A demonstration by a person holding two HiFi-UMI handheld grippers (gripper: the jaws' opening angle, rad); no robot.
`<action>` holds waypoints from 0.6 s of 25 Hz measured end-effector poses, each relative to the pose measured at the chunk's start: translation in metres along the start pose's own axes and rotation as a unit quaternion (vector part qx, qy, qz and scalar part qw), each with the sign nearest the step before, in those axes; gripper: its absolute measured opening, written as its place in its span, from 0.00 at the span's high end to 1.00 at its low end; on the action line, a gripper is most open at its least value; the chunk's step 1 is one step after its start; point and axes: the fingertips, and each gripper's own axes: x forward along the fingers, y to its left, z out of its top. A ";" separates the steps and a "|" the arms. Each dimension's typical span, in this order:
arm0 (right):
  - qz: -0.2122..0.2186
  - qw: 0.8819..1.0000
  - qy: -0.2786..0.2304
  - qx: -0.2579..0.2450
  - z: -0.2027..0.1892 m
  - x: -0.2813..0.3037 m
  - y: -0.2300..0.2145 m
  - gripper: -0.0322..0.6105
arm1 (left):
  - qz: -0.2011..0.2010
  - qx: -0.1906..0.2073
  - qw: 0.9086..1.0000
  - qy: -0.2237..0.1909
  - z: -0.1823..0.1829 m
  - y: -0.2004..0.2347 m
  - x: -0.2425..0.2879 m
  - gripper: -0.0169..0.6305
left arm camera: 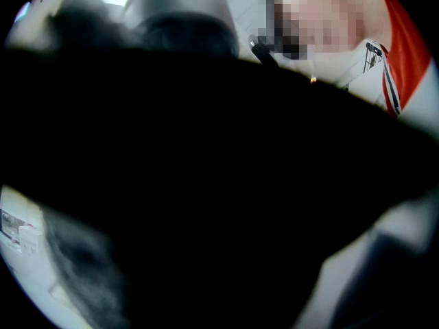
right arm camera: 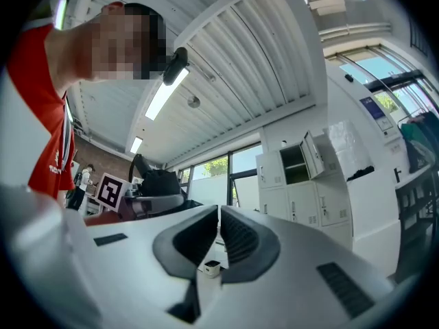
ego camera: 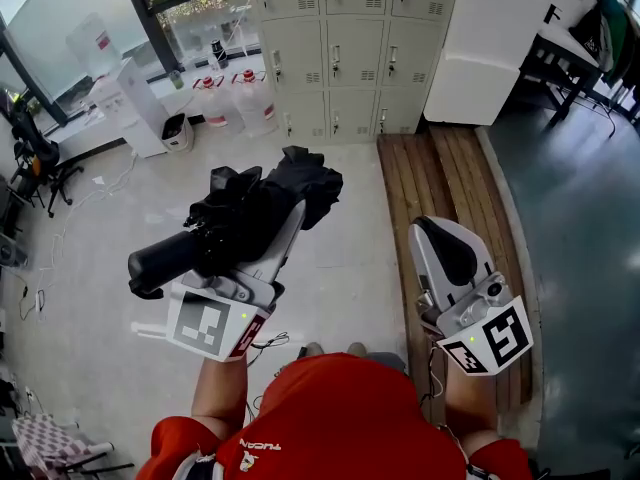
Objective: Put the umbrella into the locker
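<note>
Pickup's done, I'd say: the left gripper [ego camera: 272,236] is clamped on the folded black umbrella [ego camera: 245,218], well short of the lockers [ego camera: 345,53], the right gripper [ego camera: 447,243] is pinched together on nothing, and the stowing's not yet done.

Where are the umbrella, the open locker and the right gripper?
umbrella [ego camera: 242,218], head view, folded black canopy.
open locker [right arm camera: 293,164], right gripper view, dark interior.
right gripper [right arm camera: 219,214], right gripper view, between shut fingertips.
</note>
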 end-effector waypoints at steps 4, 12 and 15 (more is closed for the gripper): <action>0.002 1.000 0.007 -0.003 0.004 -0.005 -0.004 0.95 | 0.003 -0.001 1.000 -0.003 0.007 -0.006 0.002 0.61; 0.011 1.000 0.006 0.004 -0.001 -0.026 -0.033 0.94 | 0.016 0.004 1.000 -0.010 0.008 -0.025 0.026 0.61; 0.009 1.000 0.006 0.009 -0.009 -0.024 -0.062 0.94 | 0.023 0.001 1.000 -0.003 -0.006 -0.024 0.049 0.61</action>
